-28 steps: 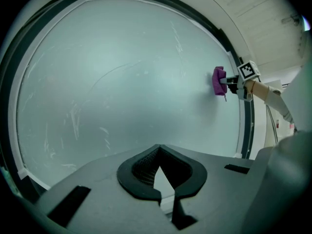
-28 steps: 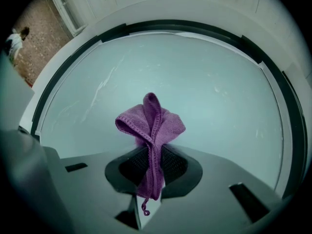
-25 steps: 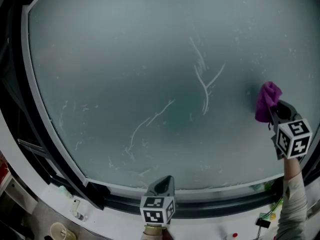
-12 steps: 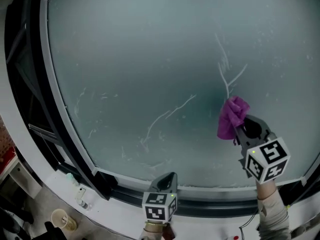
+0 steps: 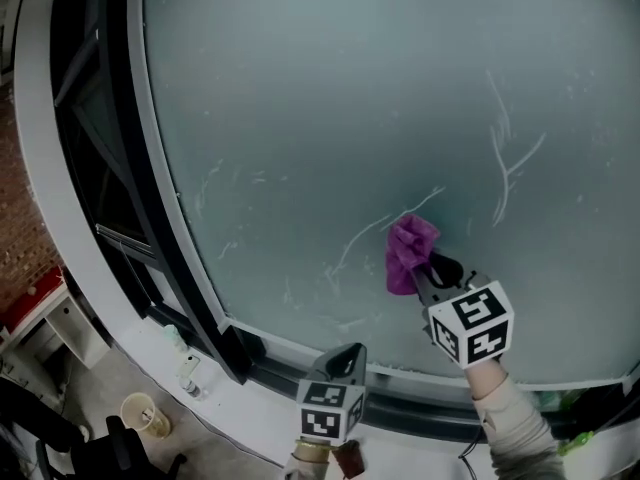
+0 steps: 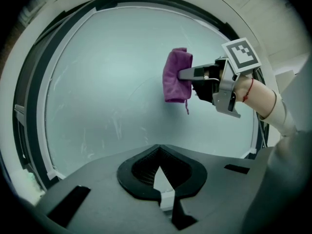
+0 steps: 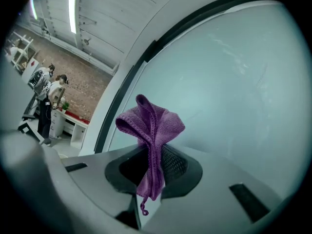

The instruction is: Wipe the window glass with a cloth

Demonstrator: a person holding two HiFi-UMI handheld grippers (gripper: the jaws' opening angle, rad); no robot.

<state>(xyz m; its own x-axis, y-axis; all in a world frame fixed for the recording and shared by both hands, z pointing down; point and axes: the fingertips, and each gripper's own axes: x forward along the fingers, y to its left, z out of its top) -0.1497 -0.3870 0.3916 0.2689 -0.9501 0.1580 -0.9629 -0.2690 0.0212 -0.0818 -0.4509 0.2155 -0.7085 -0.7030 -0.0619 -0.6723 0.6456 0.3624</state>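
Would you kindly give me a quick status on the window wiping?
Right gripper shut on purple cloth, at the glass. Left gripper shut, empty, held low. Nothing blocking.

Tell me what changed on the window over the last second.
The right gripper, fingers still shut on the purple cloth, swept leftward across the glass: from right of the branched streak to left of it, now at the end of the long lower streak. The left gripper stayed low by the sill, shut and empty.

Window glass [image 5: 300,98] open all round cloth [image 5: 408,253]; dark frame [image 5: 110,148] bounds left, bottom.
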